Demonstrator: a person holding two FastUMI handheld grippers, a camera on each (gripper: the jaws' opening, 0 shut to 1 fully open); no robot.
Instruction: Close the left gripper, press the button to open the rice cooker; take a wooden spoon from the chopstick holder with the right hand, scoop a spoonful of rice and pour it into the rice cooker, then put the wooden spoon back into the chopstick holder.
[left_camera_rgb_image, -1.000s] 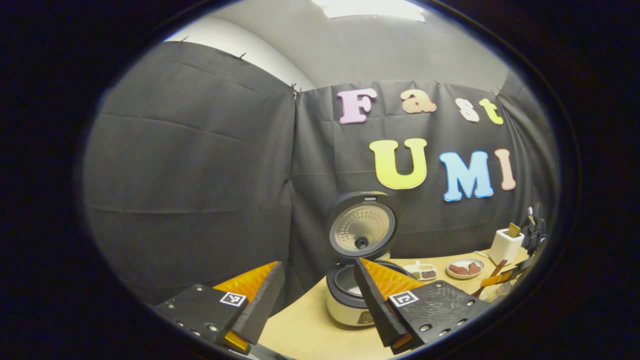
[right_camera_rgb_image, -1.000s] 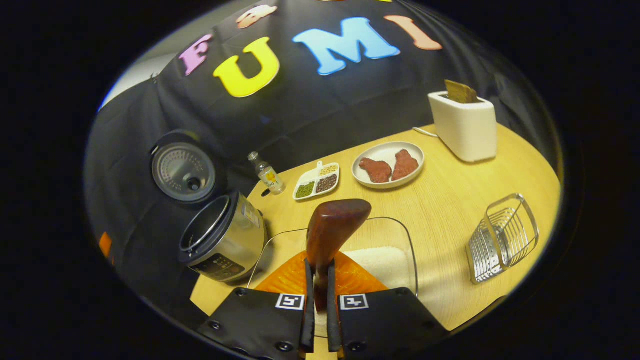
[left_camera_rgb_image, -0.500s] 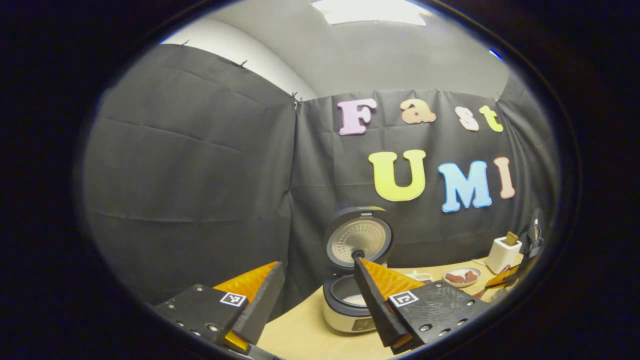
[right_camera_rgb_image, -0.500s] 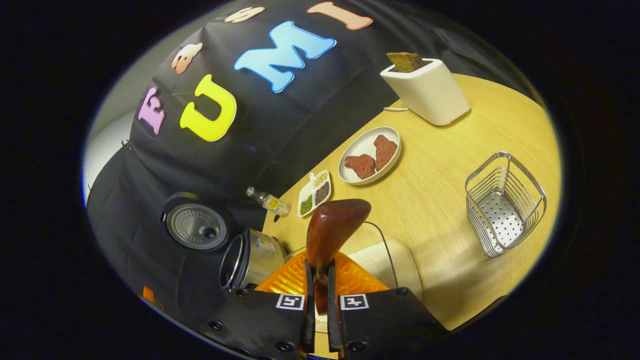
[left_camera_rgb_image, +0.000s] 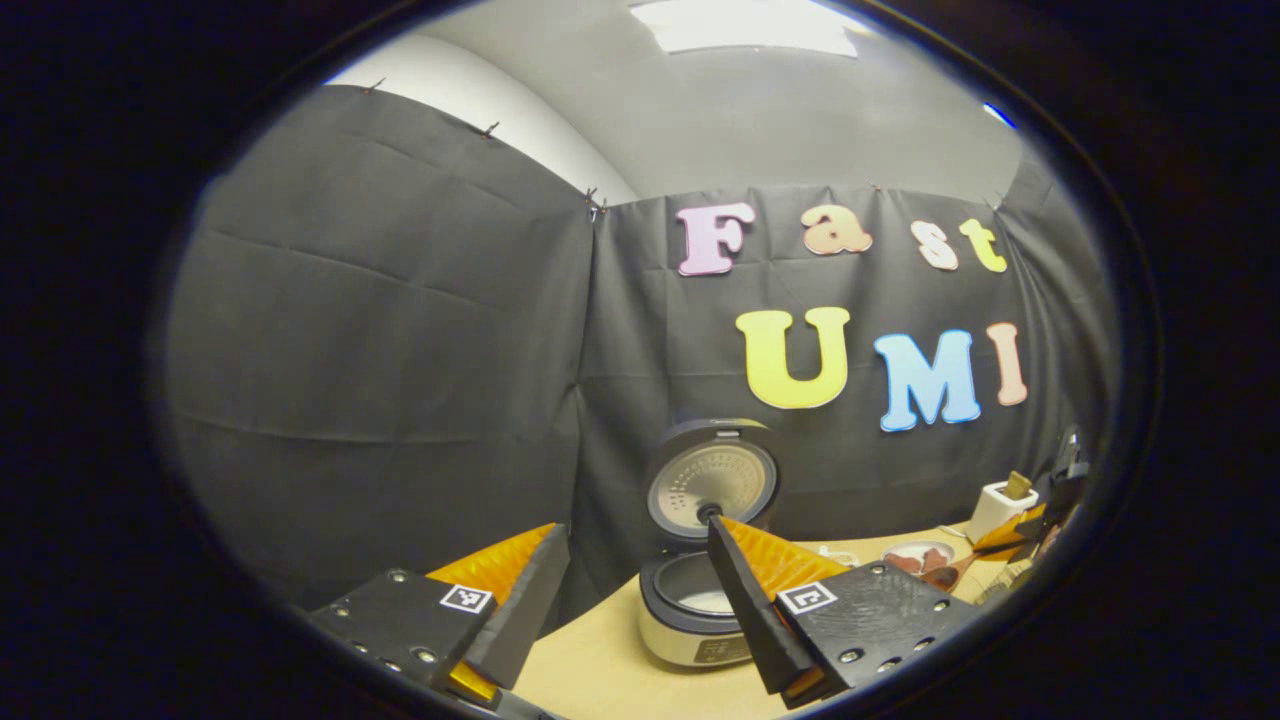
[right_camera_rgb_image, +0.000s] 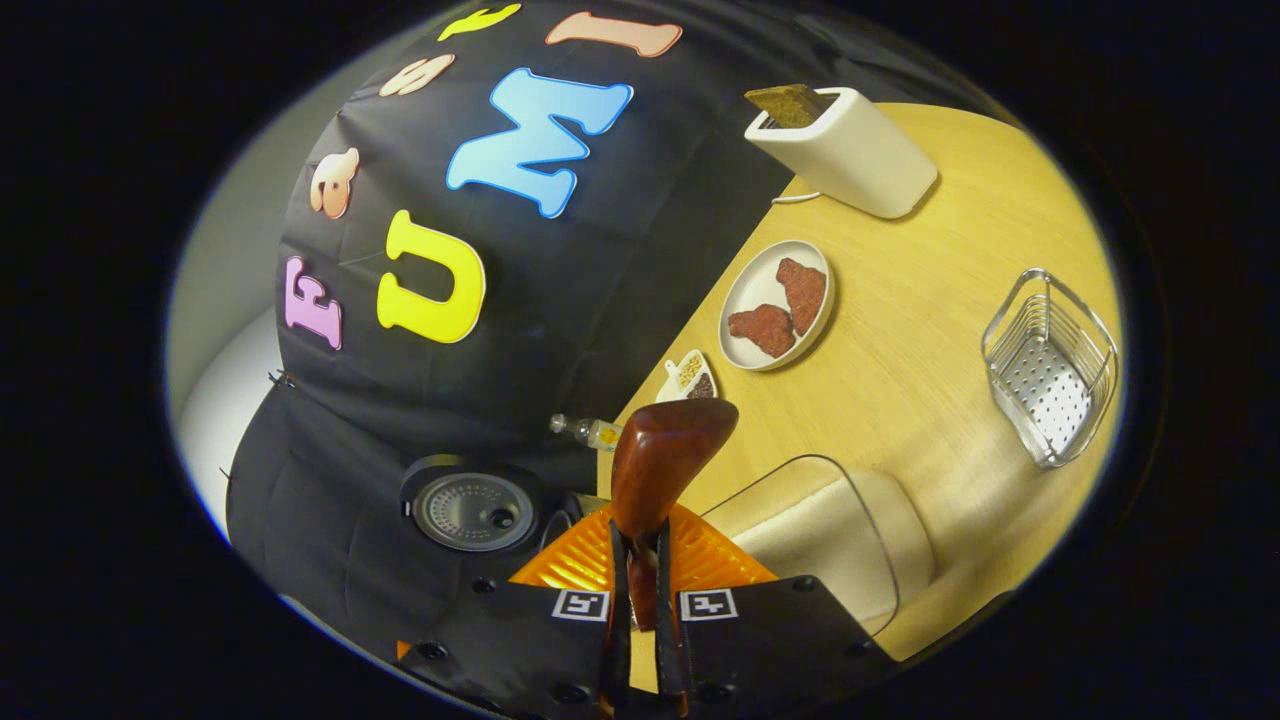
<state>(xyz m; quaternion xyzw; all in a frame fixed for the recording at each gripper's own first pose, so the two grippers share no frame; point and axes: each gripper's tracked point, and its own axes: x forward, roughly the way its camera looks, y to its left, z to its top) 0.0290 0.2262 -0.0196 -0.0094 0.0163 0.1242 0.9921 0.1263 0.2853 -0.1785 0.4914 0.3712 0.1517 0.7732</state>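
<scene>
My right gripper (right_camera_rgb_image: 640, 548) is shut on the handle of a dark wooden spoon (right_camera_rgb_image: 665, 462), whose bowl sticks up ahead of the fingers; whether it holds rice is hidden. The open rice cooker shows its lid (right_camera_rgb_image: 470, 510) low on the left, close beside the gripper. A glass dish of white rice (right_camera_rgb_image: 830, 530) lies to the right on the table. The wire chopstick holder (right_camera_rgb_image: 1050, 365) stands empty at the far right. In the left gripper view my left gripper (left_camera_rgb_image: 630, 590) is open and empty, short of the open rice cooker (left_camera_rgb_image: 690, 615). The spoon (left_camera_rgb_image: 945, 575) appears far right.
On the wooden table (right_camera_rgb_image: 930, 300) sit a plate with two brown pieces (right_camera_rgb_image: 775, 305), a small divided dish of beans (right_camera_rgb_image: 690, 375), a little bottle (right_camera_rgb_image: 590, 432) and a white toaster (right_camera_rgb_image: 850, 150). Black cloth walls stand behind the cooker and to its left.
The right gripper has rolled and carried the spoon leftward from over the rice dish toward the cooker. The left gripper has drawn back a little, staying open.
</scene>
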